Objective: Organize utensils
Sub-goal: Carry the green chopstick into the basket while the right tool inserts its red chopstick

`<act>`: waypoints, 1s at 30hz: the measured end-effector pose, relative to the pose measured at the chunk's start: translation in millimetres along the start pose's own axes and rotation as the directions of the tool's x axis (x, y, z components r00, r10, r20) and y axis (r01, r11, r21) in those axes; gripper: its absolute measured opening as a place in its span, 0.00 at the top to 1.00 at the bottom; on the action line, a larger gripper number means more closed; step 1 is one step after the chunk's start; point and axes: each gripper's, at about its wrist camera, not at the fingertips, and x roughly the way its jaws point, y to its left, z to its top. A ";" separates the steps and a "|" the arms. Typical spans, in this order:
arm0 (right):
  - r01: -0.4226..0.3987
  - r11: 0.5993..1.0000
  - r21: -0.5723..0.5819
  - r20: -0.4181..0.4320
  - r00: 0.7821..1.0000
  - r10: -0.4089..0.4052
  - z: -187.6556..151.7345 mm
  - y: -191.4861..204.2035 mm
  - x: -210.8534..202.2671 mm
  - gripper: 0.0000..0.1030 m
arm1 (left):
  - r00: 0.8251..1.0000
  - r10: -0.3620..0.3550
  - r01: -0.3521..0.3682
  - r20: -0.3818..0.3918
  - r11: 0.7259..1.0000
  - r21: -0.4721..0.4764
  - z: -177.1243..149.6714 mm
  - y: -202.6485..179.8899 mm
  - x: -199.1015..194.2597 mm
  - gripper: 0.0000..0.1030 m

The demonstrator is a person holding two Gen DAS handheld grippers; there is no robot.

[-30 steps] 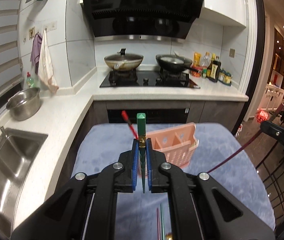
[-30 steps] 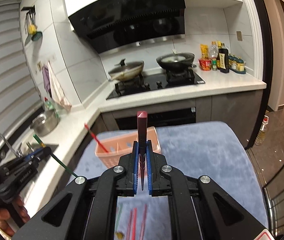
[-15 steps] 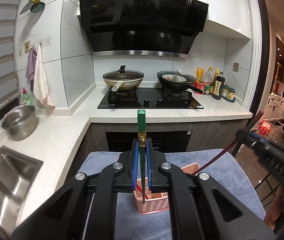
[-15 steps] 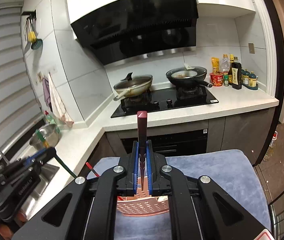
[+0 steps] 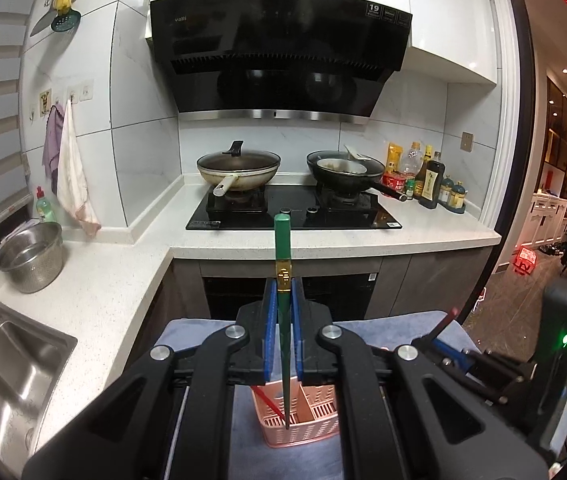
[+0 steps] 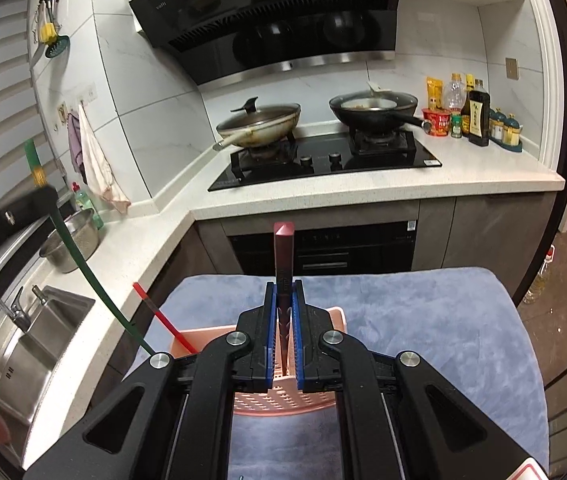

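Observation:
My left gripper (image 5: 282,300) is shut on a green chopstick (image 5: 282,248) held upright, its tip down in the pink slotted basket (image 5: 303,428) below. A red chopstick (image 5: 267,400) leans in the basket's left compartment. My right gripper (image 6: 283,304) is shut on a dark red chopstick (image 6: 283,252), upright, its lower end over the basket (image 6: 283,400). In the right wrist view the green chopstick (image 6: 83,264) and the red chopstick (image 6: 163,316) slant into the basket from the left. The right gripper shows at the right edge of the left wrist view (image 5: 455,356).
The basket stands on a blue-grey cloth (image 6: 423,320) over a table. Beyond is a white L-shaped counter with a hob (image 5: 295,208), two pans, bottles (image 5: 431,184), a steel pot (image 5: 29,256) and a sink (image 5: 7,368) at left.
Both grippers have tilted up and moved over the basket. The green chopstick's tip has gone down into the basket. The dark red chopstick now hangs over it.

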 end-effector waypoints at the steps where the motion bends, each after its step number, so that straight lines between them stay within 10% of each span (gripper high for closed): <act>1: 0.000 1.000 0.002 -0.006 1.000 0.000 -1.4 -0.2 2.5 0.93 | 1.000 0.000 0.000 -0.006 1.000 -0.002 -0.6 0.1 2.8 0.93; 15: -0.004 1.000 0.005 -0.012 1.000 0.004 -1.2 2.4 9.8 0.93 | 0.999 0.002 -0.001 0.047 1.000 -0.016 22.5 2.3 -0.9 0.93; 27: 0.017 1.000 0.005 -0.010 1.000 -0.017 -1.3 0.8 9.8 0.86 | 0.996 0.017 -0.021 -0.087 0.999 -0.041 -22.7 3.3 45.0 0.93; 30: 0.018 1.000 0.014 0.001 1.000 -0.018 -0.6 -0.3 2.1 0.70 | 0.994 0.041 -0.045 -0.100 0.998 -0.036 -28.8 2.1 46.3 0.69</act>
